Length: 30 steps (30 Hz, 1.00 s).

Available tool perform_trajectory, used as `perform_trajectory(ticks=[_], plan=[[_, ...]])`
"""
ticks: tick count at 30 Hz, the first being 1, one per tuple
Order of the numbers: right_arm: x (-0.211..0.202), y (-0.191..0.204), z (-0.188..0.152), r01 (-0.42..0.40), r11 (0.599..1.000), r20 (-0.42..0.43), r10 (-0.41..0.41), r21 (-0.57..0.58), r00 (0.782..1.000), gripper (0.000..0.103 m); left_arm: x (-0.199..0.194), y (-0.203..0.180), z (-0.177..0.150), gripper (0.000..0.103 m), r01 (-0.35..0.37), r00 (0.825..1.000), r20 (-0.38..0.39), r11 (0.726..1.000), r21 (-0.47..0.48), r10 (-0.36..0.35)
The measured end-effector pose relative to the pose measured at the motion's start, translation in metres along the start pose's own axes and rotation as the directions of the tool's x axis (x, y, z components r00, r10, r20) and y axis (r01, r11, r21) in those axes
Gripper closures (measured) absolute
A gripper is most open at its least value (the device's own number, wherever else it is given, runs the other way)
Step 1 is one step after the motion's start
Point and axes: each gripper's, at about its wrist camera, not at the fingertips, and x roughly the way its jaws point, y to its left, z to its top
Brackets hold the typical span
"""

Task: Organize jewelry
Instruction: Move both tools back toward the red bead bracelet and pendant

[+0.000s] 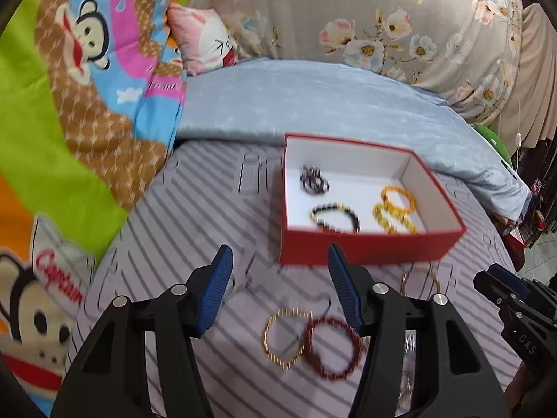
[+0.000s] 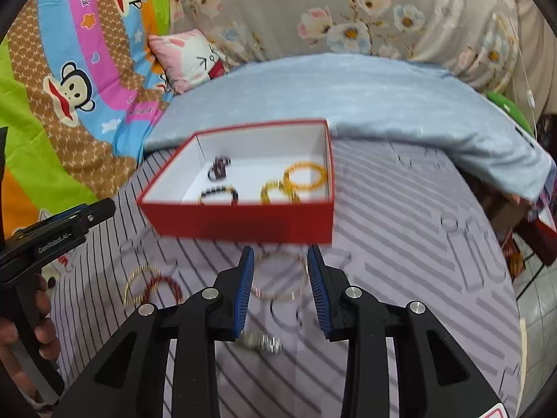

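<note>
A red box [image 1: 365,249] with a white inside stands on the striped sheet. It holds a dark beaded bracelet [image 1: 313,183], a black-and-gold one [image 1: 336,216] and amber bracelets [image 1: 397,210]. In front of it lie a gold bangle [image 1: 283,338] and a dark red beaded bracelet [image 1: 332,350], just below my left gripper [image 1: 280,254], which is open and empty. In the right wrist view my right gripper [image 2: 280,254] hangs open over a thin gold bangle [image 2: 275,297] lying flat on the sheet; its pads do not touch the bangle. A small silver piece [image 2: 264,343] lies nearer the camera.
A folded light-blue blanket [image 1: 313,104] lies behind the box, with a flowered cover [image 1: 365,17] beyond it. A cartoon monkey quilt [image 1: 69,104] and a pink pillow [image 1: 205,41] rise at the left. The bed edge and floor [image 2: 536,313] fall away at the right.
</note>
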Motion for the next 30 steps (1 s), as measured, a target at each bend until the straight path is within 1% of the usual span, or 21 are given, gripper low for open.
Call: perform_trajectory(ticks=[6,10,12,17,19,20,24,30], plan=[[-0.006,-0.002,-0.044,-0.007,0.999,-0.067,0.009,0.035,0.998,0.071,-0.008,-0.003,-0.046,0.049,-0.02,0.999,-0.048,1.0,-0.005,0.02],[-0.008,0.001,-0.067,-0.015,0.999,-0.101,0.019,0.043,0.995,0.071,-0.009,-0.01,-0.069,0.049,-0.001,0.996,-0.087,1.0,-0.018,-0.001],[-0.008,0.003,-0.073,-0.017,0.999,-0.111,0.022,0.047,0.994,0.071,-0.007,-0.014,-0.076,0.05,0.009,0.995,-0.098,1.0,-0.021,-0.011],[-0.007,0.005,-0.084,-0.026,0.998,-0.118,0.031,0.051,0.992,0.071,0.003,-0.022,-0.083,0.052,0.017,0.992,-0.125,0.999,-0.031,-0.021],[-0.007,0.005,-0.086,-0.028,0.998,-0.117,0.034,0.052,0.993,0.071,0.009,-0.023,-0.084,0.059,0.017,0.99,-0.136,0.999,-0.038,-0.022],[-0.006,0.004,-0.087,-0.028,0.998,-0.118,0.035,0.055,0.992,0.071,0.011,-0.023,-0.085,0.06,0.016,0.99,-0.14,0.999,-0.038,-0.021],[-0.004,0.005,-0.09,-0.034,0.998,-0.124,0.041,0.059,0.991,0.071,0.02,-0.023,-0.085,0.062,0.021,0.988,-0.154,0.998,-0.052,-0.029],[-0.003,0.005,-0.091,-0.039,0.997,-0.127,0.046,0.061,0.991,0.071,0.026,-0.028,-0.084,0.064,-0.005,0.99,-0.14,1.0,-0.021,0.002]])
